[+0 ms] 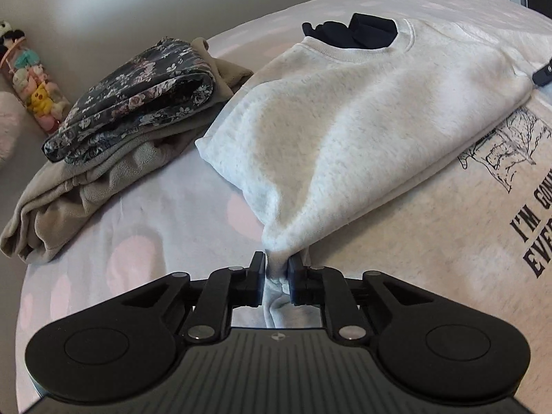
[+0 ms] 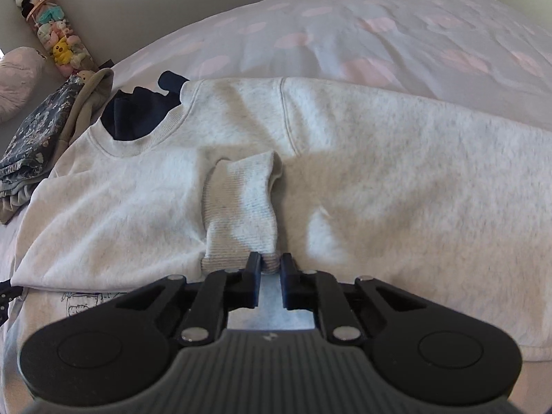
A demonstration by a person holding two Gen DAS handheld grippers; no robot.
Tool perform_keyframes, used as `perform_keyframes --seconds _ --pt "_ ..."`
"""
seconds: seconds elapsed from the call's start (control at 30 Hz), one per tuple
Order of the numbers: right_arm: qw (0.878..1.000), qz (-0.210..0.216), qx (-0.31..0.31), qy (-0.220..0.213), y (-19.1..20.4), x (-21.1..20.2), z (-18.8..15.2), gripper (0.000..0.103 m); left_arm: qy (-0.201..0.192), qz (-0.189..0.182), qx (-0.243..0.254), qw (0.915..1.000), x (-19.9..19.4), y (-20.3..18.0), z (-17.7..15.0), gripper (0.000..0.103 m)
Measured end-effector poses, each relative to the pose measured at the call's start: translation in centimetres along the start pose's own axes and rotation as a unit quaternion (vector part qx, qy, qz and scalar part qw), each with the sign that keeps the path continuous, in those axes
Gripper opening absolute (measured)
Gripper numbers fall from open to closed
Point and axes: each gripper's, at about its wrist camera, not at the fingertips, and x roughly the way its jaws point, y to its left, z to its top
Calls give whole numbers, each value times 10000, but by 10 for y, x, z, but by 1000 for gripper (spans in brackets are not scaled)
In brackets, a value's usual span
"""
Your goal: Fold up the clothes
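Sweatshirt (image 1: 345, 110), pale heather grey, crew neck, lying partly folded on the bed cover (image 1: 155, 234); all positions below are given relative to this garment.

Left gripper (image 1: 277, 269): jaws nearly together, clamped on a bunched corner of the sweatshirt's folded-over layer at its near edge. Fabric fills the narrow gap between the pads and rises from them in a taut ridge toward the collar. Tool angled steeply downward at the cloth.

Right gripper (image 2: 267, 269): jaws nearly together, pinching the ribbed cuff (image 2: 241, 203) of a sleeve that lies across the sweatshirt's middle. The cuff's end sits between the pads. Tool likewise angled steeply downward.

Printing: black line drawing and block lettering on the sweatshirt's lower layer, exposed beside the fold; legible portions read "I'M GON" and "EVE", the rest cut off by the frame edge.

Dark navy item (image 2: 138, 114): showing through and beyond the sweatshirt's neck opening; nature cannot be told.

Folded stack: dark floral garment (image 1: 138, 103) on top of a beige garment (image 1: 69, 207), on the cover just beside the sweatshirt's shoulder, apart from it.

Tube of small plush toys (image 2: 57, 38): upright against the wall, beyond the stack.

Bed cover: white with pale pink spots, under the sweatshirt and extending past it on all visible sides.
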Motion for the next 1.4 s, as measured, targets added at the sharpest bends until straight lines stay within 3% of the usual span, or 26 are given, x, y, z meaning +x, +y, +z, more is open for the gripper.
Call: perform_keyframes --seconds 0.03,0.07,0.1,0.13,0.17,0.3,0.33,0.5,0.7,0.8,0.87,0.93,0.97,1.03,1.17,1.23,1.3,1.4 --pt "10000 41 -25 -1 -1 -2 0 15 -18 -93 -179 9998 -4 8 0 29" --pt "10000 73 -61 -16 -1 -5 1 19 -76 -193 -390 9990 -10 18 1 47" --pt "9999 94 -107 -52 -1 -8 3 22 -134 -292 -600 9977 -16 27 1 55" --pt "9997 98 -170 -125 0 -13 5 31 -201 -382 -793 9959 -21 37 3 62" --pt "9995 115 -222 -199 0 -16 8 36 -284 -452 -950 9940 -26 45 6 62" --pt "9982 274 -240 -472 2 -25 25 38 -571 -718 -1594 9829 -37 78 26 64" --pt "9980 297 -222 -520 2 -25 29 46 -610 -752 -1735 9801 -34 85 35 66" --pt "9985 260 -100 -478 7 -7 42 47 -476 -622 -2343 9690 7 110 73 66" --pt "9990 267 -71 -361 3 15 44 47 -104 -460 -2997 9529 65 127 90 59" --pt "9988 388 -4 -312 -2 24 44 46 78 -493 -3059 9507 88 125 90 47" --pt "9981 530 58 -309 -3 27 43 39 118 -520 -3115 9487 95 122 87 24" --pt "9973 662 93 -315 -3 29 42 35 84 -473 -3185 9467 97 121 83 8" --pt "9969 708 52 -338 -2 29 41 27 7 -451 -3217 9458 95 122 80 4" --pt "9962 772 -43 -412 2 27 40 7 -192 -427 -3209 9459 87 125 77 3" --pt "9950 494 -311 -805 9 22 39 6 -528 -141 -3102 9491 70 135 72 0" --pt "9961 331 -342 -748 11 28 39 6 -437 152 -3241 9449 72 144 67 0" --pt "9970 221 -377 -644 11 37 38 6 -348 113 -3440 9383 75 154 59 0" --pt "9968 151 -509 -593 11 41 38 8 -320 20 -3186 9473 69 149 57 0"
